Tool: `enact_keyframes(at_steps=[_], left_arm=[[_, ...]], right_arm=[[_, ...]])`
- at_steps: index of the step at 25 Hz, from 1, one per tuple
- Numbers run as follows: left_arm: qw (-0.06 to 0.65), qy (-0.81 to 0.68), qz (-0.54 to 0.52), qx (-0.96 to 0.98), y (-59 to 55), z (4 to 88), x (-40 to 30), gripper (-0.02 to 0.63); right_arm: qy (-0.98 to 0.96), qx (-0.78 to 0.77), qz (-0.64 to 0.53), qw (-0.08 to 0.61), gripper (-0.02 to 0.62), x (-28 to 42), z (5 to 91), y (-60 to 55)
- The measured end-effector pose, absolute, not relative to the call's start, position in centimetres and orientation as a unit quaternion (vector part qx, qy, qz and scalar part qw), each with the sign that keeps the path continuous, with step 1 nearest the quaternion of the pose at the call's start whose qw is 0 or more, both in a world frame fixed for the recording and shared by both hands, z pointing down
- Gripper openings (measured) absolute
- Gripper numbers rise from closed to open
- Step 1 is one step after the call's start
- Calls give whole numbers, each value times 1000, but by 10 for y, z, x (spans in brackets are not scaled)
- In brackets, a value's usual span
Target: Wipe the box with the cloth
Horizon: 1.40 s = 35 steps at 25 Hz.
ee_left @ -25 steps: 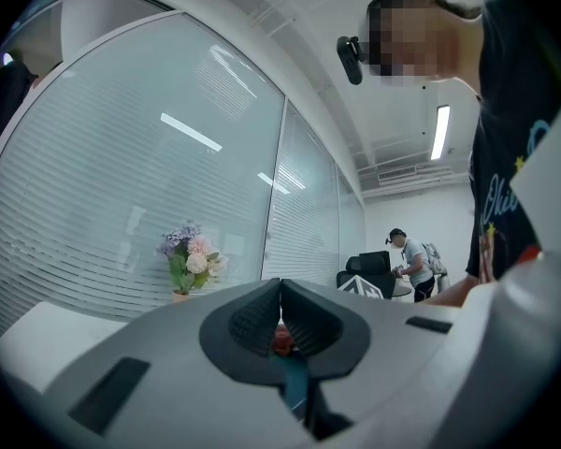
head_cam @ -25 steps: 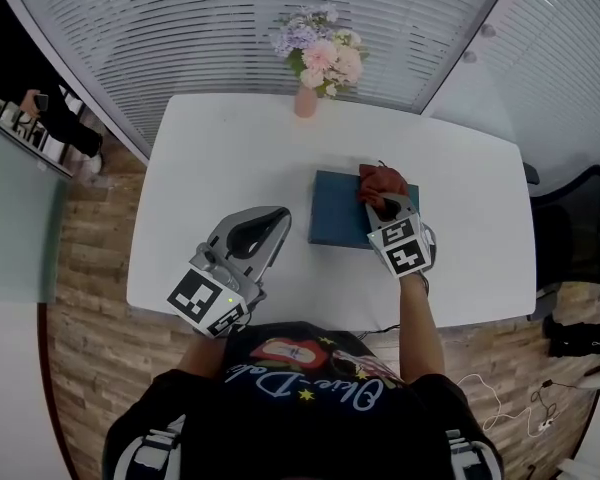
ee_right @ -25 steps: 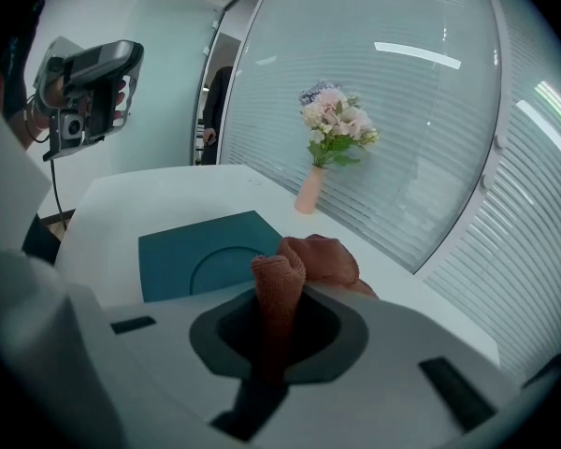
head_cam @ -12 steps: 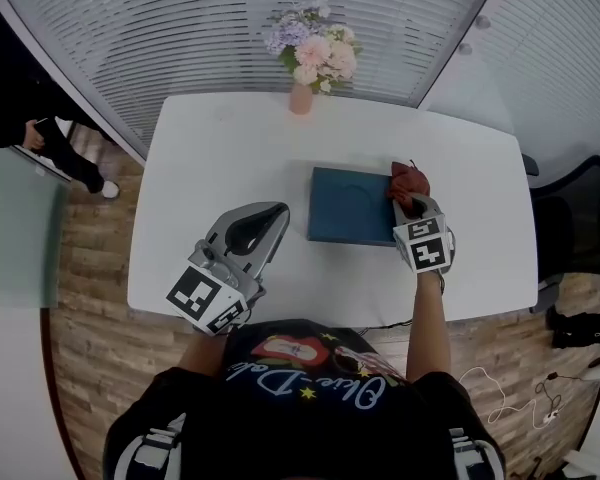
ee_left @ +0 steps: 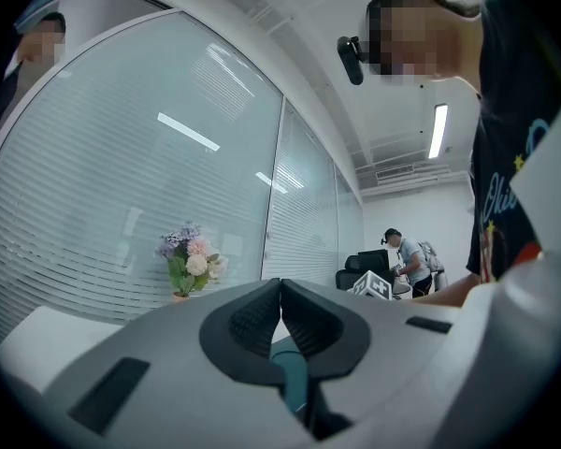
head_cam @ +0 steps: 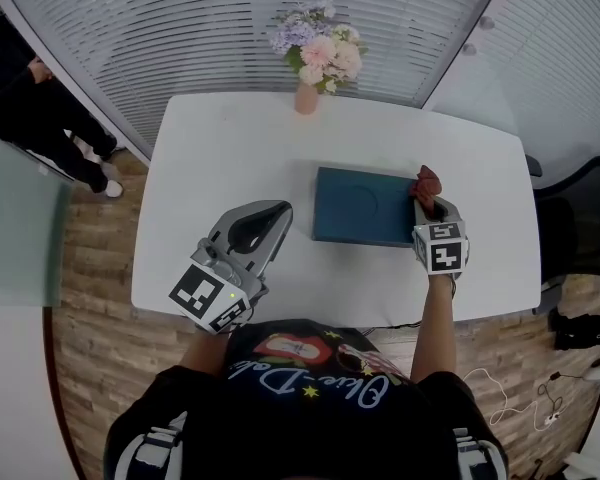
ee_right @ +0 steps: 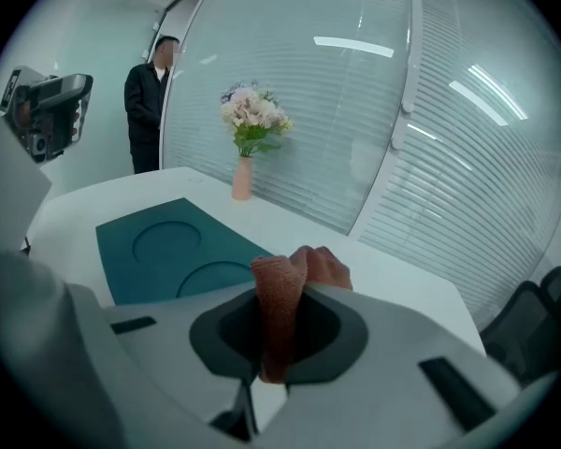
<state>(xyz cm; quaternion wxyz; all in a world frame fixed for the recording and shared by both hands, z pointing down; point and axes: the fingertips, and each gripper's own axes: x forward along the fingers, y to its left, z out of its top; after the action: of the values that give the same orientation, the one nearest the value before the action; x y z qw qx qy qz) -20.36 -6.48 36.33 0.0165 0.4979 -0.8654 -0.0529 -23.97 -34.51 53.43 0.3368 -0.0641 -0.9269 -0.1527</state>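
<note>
The right gripper [head_cam: 429, 201] has slid rightward to the right edge of the box [head_cam: 360, 206], jaws pinching the cloth [head_cam: 428, 179], seemingly finishing a stroke; the left gripper [head_cam: 263, 222], jaws together and empty, waits left, clear.

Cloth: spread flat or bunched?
Bunched: the cloth is a crumpled wad pinched in the right claw, at the right edge of the box.

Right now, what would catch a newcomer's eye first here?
The dark teal box in the middle of the white table, with the right gripper clamping a red cloth at its right edge. Behind it, a pink vase of flowers stands at the table's far edge.
</note>
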Motion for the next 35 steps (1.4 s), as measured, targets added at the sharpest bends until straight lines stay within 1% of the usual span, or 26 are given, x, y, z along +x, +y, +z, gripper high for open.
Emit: enact_keyframes(at_steps=[6, 9, 11, 17, 21, 25, 35], left_arm=[[17, -868, -51, 494, -61, 363, -202, 4], [18, -870, -52, 490, -59, 364, -202, 4], [18, -871, -52, 488, -58, 365, -202, 3], [19, -876, -52, 479, -53, 365, -202, 5], [22, -878, -53, 474, -49, 366, -202, 4], [21, -879, -54, 474, -49, 366, -201, 5], [26, -870, -54, 490, -67, 367, -199, 5]], right_arm=[[-956, -52, -156, 245, 26, -241, 475, -323], [-960, -93, -162, 209, 26, -242, 457, -281], [-955, -139, -171, 201, 26, -242, 458, -243], [-922, -268, -184, 210, 26, -234, 482, -146], [-891, -324, -208, 239, 26, -222, 508, -108], [-867, -341, -240, 273, 26, -215, 532, -102], [-874, -307, -243, 289, 26, -210, 538, -136]])
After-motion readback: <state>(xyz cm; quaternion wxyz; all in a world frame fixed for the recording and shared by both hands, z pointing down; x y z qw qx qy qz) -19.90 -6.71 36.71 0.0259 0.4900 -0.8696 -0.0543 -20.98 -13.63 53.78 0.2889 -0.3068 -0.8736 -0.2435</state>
